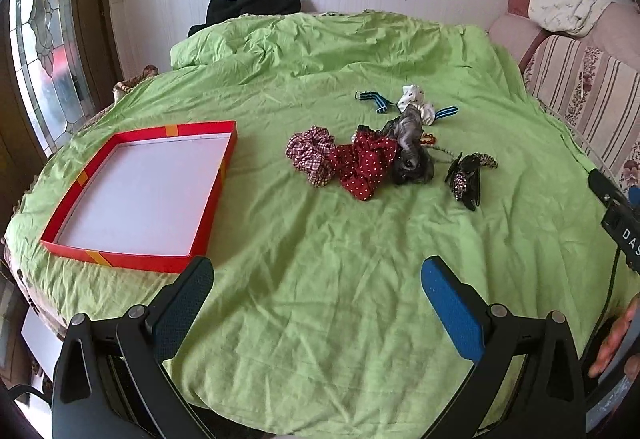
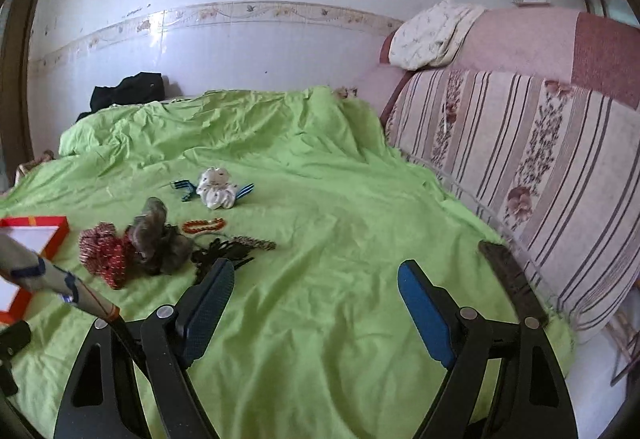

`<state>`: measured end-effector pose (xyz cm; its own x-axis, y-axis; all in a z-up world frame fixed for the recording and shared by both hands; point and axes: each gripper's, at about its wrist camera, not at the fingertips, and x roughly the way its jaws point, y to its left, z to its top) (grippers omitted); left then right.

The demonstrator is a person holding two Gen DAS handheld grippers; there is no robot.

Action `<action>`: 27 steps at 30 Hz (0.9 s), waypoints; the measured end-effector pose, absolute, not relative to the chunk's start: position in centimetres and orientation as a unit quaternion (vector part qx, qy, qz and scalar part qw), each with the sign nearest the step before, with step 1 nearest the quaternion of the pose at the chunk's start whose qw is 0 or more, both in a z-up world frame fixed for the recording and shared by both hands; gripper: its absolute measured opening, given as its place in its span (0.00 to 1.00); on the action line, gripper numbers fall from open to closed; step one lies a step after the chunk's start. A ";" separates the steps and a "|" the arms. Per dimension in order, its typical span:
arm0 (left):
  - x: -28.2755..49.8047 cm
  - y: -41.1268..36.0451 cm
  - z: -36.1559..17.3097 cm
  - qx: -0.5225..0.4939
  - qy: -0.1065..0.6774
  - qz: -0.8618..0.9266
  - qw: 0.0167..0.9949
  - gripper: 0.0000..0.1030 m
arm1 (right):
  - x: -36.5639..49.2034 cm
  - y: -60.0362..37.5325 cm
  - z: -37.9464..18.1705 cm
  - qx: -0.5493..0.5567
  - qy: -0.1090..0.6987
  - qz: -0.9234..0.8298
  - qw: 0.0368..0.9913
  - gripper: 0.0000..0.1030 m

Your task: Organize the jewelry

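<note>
I am holding both tongs above the green bedspread (image 1: 320,299), and nothing has gone into the red box (image 1: 80,179) so far: its white floor is showing bare, so by my reckoning the sorting is only beginning. My left gripper (image 1: 318,303) is standing wide open with only sheet between its jaws, and my right gripper (image 2: 316,305) is likewise gaping and carrying nothing. The box is lying at the left of the bed, near my left tongs, well apart from the jewelry. All the pieces are sitting in a loose cluster toward the middle of the bed, farther away than either gripper: a checked scrunchie (image 1: 311,155) touching a red dotted scrunchie (image 1: 364,167), a grey scrunchie (image 1: 410,151) pressed against that one, a black hair claw (image 1: 464,179) just to the right, and an amber bead bracelet (image 2: 204,225) beside them. Farther off, a white scrunchie (image 1: 416,103) is lying on blue striped clips (image 1: 374,101). Every one of these is waiting to be carried across to the box, so the whole job is lying ahead of me.
</note>
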<state>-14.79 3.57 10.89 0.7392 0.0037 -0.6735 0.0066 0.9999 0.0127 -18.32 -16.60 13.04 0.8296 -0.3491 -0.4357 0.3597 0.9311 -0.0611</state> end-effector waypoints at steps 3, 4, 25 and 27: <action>-14.7 3.6 10.7 0.007 0.365 -0.002 0.931 1.00 | -17.8 -16.6 12.4 0.032 0.260 -0.162 0.951 0.85; -14.7 3.7 10.5 0.006 0.369 -0.003 0.929 1.00 | -17.5 -16.6 12.2 0.035 0.273 -0.158 0.948 0.85; -11.7 3.4 6.7 0.020 0.458 -0.023 0.888 1.00 | -15.2 -17.4 10.2 0.061 0.326 -0.119 0.936 0.85; -11.3 3.5 6.6 0.020 0.461 -0.026 0.887 1.00 | -15.0 -17.4 9.9 0.058 0.331 -0.111 0.935 0.85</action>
<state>-11.31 3.47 6.63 0.5728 -0.0279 -0.8192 0.0650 0.9978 0.0115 -14.99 -17.38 9.85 0.7561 -0.1694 -0.6321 0.2469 0.9684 0.0357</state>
